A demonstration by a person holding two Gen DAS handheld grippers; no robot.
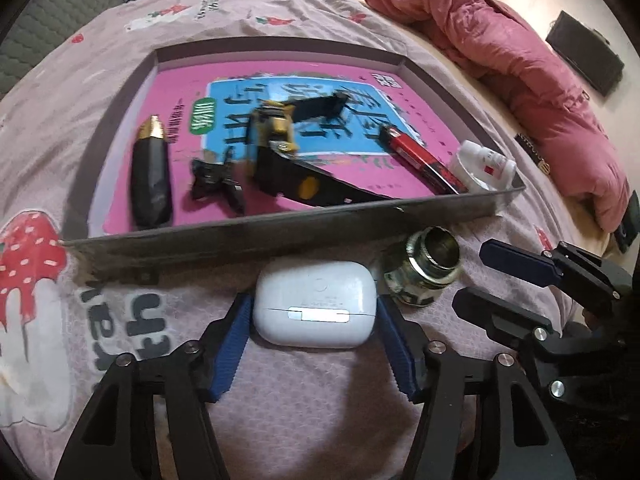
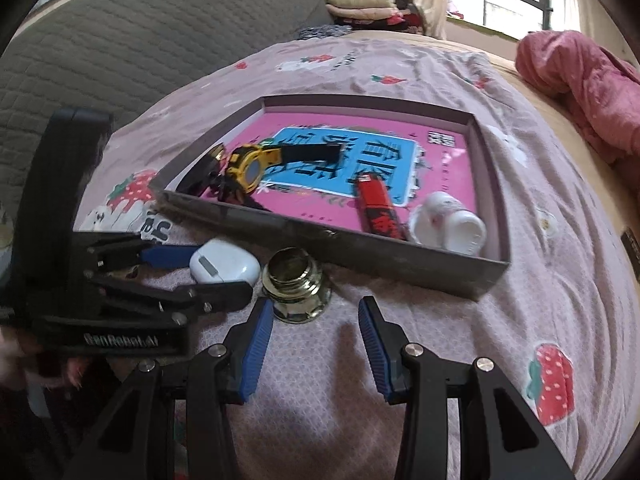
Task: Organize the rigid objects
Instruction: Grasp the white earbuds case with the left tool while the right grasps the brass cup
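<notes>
The left gripper (image 1: 316, 320) sits low over the bed, its blue-padded fingers (image 1: 232, 344) spread on either side of a white earbud case (image 1: 316, 308). The pads flank the case's two ends closely; whether they actually press on it cannot be told from either view. The case lies on the pink strawberry-print bedsheet (image 1: 312, 408), just in front of the near wall of the box.

The right gripper (image 2: 316, 340) hovers beside it with its fingers (image 2: 256, 344) spread and nothing between them but sheet. Just beyond the tip of its left finger stands a small glass jar (image 2: 296, 288) with a metal-rimmed open mouth, upright on the sheet, close to the earbud case and near the box wall.

Beyond both lies a shallow grey cardboard box (image 1: 280, 232), its floor covered by a pink and blue printed sheet (image 1: 180, 92). Inside it, from the left wrist view's left to right: a black pouch-like object with a gold tip (image 1: 152, 176), a small black clip (image 1: 216, 180), a yellow and black tape measure (image 1: 276, 128) with a black strap, a red lighter (image 1: 416, 156), and a white plastic bottle (image 1: 480, 168) lying on its side in the near right corner.

Farther off, a crumpled pink quilt (image 1: 520, 60) lies on the bed's right side, and a grey quilted headboard (image 2: 140, 32) rises on the left.
</notes>
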